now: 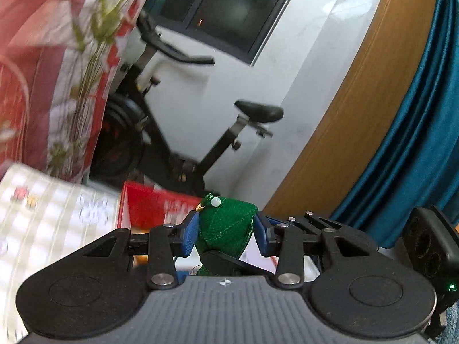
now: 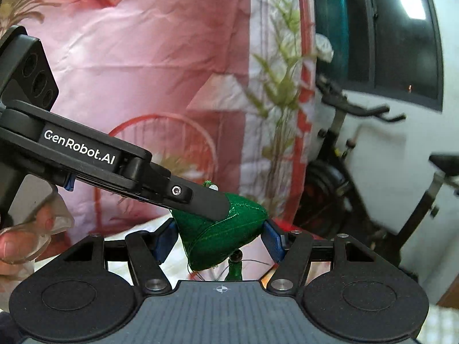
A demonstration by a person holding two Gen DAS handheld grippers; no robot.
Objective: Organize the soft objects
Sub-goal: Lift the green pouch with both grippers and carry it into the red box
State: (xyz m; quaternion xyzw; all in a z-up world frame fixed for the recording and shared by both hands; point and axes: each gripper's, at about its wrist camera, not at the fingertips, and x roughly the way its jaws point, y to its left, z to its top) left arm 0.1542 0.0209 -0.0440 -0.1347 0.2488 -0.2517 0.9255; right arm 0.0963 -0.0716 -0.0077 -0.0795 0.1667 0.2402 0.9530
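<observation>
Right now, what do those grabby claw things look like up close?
Both are black. The left gripper and right gripper have blue pads on their fingertips, a grey ribbed plate with a small crosshair mark, round black discs on each side and silver screws. White "GenRobot.AI" lettering runs along one arm, and a small green light glows.

Our left gripper (image 1: 225, 233) has its blue pads (image 1: 190, 236) pressed in from both sides, jaws drawn close. Our right gripper (image 2: 219, 242) stands wider, its pads (image 2: 165, 240) at either flank. The left one reaches in across the right wrist view from the left, above the right fingers.
</observation>
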